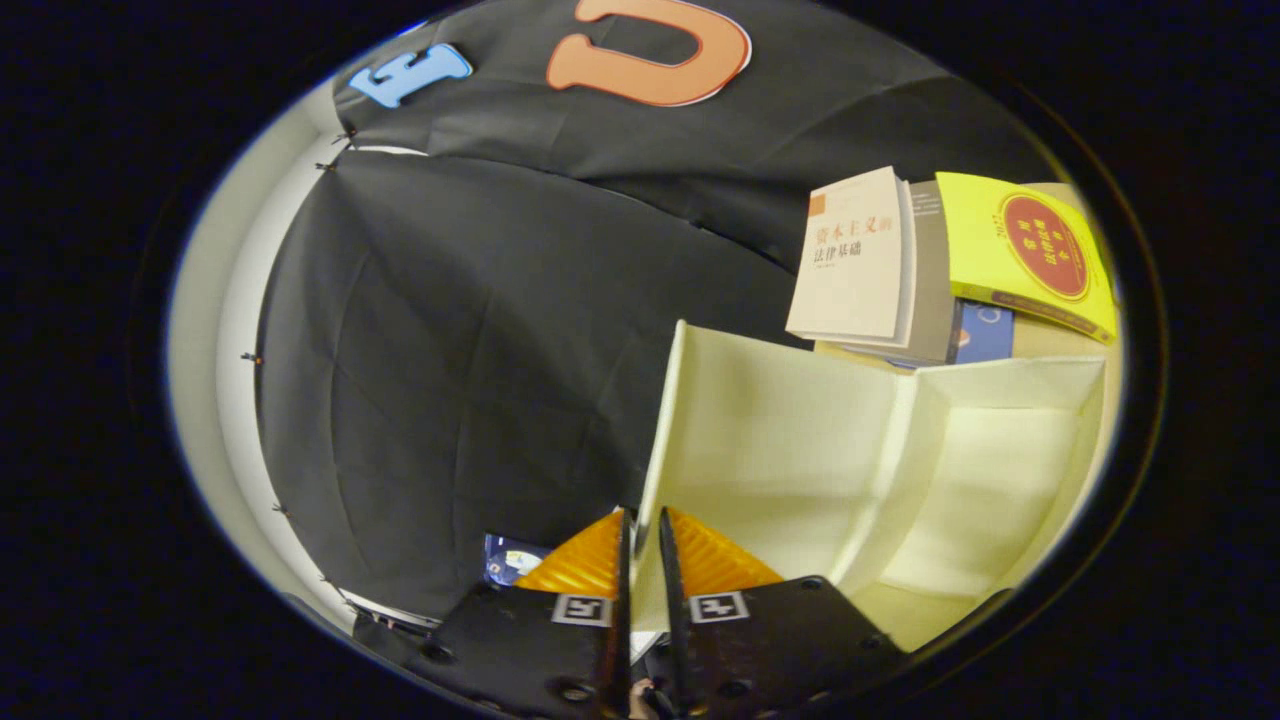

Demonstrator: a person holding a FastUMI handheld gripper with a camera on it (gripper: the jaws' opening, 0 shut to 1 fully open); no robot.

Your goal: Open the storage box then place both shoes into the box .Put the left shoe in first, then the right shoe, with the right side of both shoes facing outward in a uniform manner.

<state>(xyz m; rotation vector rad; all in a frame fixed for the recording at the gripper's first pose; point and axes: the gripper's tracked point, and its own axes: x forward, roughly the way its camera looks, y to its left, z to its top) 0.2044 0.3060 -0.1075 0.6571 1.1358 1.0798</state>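
- Gripper view, looking along the two fingers: storage box (800, 440), pale cream, largest thing ahead. Its panel or lid edge rises from just ahead of the fingertips and runs away up and to the right.
- Box interior visible to the right of that panel: a cream inner wall, a fold or divider, then a second pale recess further right. Nothing seen lying inside the visible part.
- Booth wall (450, 330), black cloth, fills the ground left of the box and behind it.
- Stack of books beyond the box's far edge, upper right: a cream-covered book (850, 260) leaning upright, a yellow book (1020, 250) with a red round emblem tilted beside it, and a blue cover (985, 333) partly hidden beneath.
- Small dark blue printed item (510, 558) low down, just left of the fingers, against the cloth; too little shows to name it.
- Gripper (640, 525): fingers drawn nearly together, a thin slit between them. The box's panel edge lines up with that slit, but whether both fingers pinch it cannot be told.
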